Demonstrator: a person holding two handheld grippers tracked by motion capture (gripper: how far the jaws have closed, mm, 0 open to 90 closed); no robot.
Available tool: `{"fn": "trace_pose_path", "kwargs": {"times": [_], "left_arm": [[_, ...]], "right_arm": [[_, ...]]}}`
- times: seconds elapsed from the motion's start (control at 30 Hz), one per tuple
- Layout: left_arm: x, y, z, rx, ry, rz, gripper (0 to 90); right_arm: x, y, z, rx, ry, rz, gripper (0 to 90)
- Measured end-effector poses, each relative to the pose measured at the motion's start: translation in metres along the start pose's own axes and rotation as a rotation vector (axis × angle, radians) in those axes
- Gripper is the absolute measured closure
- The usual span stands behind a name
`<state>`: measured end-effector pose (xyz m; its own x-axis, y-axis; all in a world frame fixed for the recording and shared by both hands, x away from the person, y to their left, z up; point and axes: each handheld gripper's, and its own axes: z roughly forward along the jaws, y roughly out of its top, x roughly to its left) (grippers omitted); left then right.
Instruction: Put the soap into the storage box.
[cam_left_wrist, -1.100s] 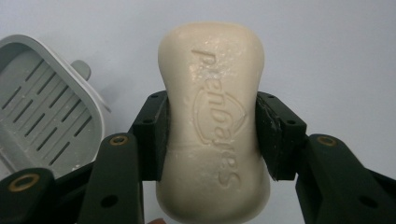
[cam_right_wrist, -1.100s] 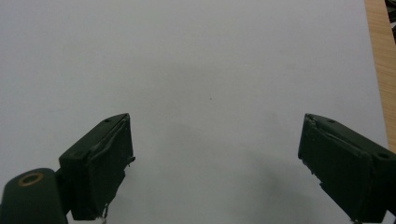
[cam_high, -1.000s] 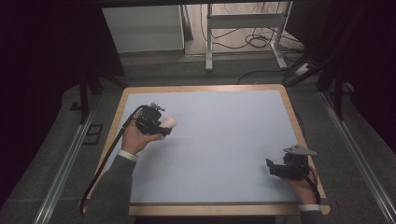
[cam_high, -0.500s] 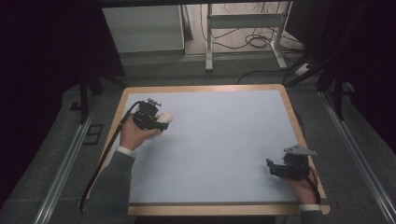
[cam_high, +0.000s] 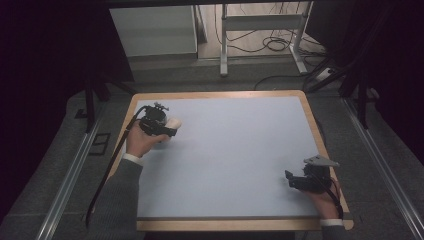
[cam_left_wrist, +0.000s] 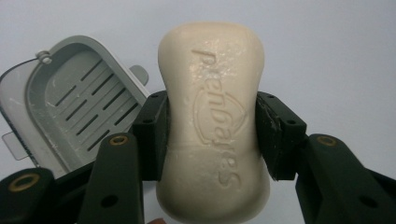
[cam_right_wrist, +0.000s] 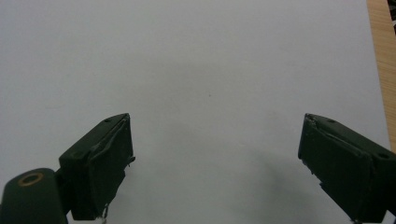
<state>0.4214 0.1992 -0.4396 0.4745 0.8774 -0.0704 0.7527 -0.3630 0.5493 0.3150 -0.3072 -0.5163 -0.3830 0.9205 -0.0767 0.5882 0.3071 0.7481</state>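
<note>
A cream bar of soap (cam_left_wrist: 215, 121) with raised lettering stands between the black pads (cam_left_wrist: 152, 135) of my left gripper (cam_left_wrist: 212, 130), which is shut on its narrow waist. Just beyond it, to the left in the left gripper view, a grey slotted soap dish (cam_left_wrist: 70, 102) lies on the pale mat. From above, the left gripper (cam_high: 169, 128) and the soap (cam_high: 174, 122) sit near the table's far left corner. My right gripper (cam_right_wrist: 215, 158) hovers over bare mat with its jaws wide apart and nothing between them. It rests near the front right corner (cam_high: 291, 180).
A pale blue-white mat (cam_high: 235, 150) covers the table, framed by a wooden edge (cam_high: 310, 115). That wooden edge (cam_right_wrist: 383, 65) also runs along the right side of the right gripper view. Cables trail from both grippers. Floor rails, a table stand and cords lie beyond the table.
My left hand has carried the soap a little to the left and toward the far edge. The right hand has stayed still.
</note>
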Motion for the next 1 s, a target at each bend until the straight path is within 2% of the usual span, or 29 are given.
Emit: {"fn": "trace_pose_path", "kwargs": {"times": [0.5,0.8,1.0], "left_arm": [[0.019,0.003,0.005,0.007,0.004,-0.062,49.4],[0.033,0.003,0.011,0.007,0.025,-0.103,49.4],[0.045,0.004,0.016,0.007,0.051,-0.155,49.5]], "right_arm": [[-0.001,-0.001,0.0,0.003,-0.001,-0.001,10.0],[-0.001,-0.001,0.001,0.005,-0.003,-0.002,10.0],[0.0,-0.001,0.002,0.008,-0.002,-0.004,10.0]]}}
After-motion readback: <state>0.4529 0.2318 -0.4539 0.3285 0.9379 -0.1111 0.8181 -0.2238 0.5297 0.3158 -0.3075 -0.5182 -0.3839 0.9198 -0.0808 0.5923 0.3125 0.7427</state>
